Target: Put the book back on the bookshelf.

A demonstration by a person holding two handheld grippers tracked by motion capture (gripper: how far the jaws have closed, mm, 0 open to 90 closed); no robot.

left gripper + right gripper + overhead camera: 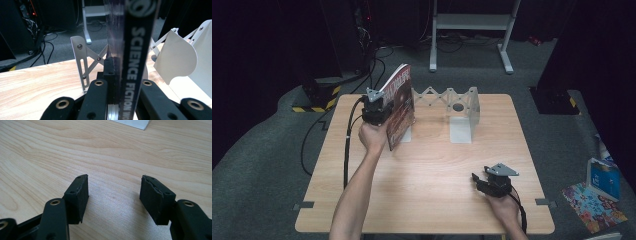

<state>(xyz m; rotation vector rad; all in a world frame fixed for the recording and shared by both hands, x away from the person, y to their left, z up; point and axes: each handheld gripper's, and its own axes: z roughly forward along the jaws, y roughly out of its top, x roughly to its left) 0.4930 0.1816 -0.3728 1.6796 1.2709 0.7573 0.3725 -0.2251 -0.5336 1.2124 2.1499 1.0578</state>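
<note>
At the far left of the pale wooden table [427, 170], the left gripper [374, 111] is clenched on an upright dark red paperback book [399, 107], just beside the white folding metal book rack [452, 107]. Near right, the right gripper [482, 181] rests released, holding nothing.

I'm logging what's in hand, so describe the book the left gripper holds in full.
The book is a thick paperback with a dark reddish cover and a dark spine printed SCIENCE FICTION in pale letters. It stands upright on edge, slightly tilted, clamped between the jaws of the left gripper. It is held at the left end of the white folding rack, on the table's far side.
</note>
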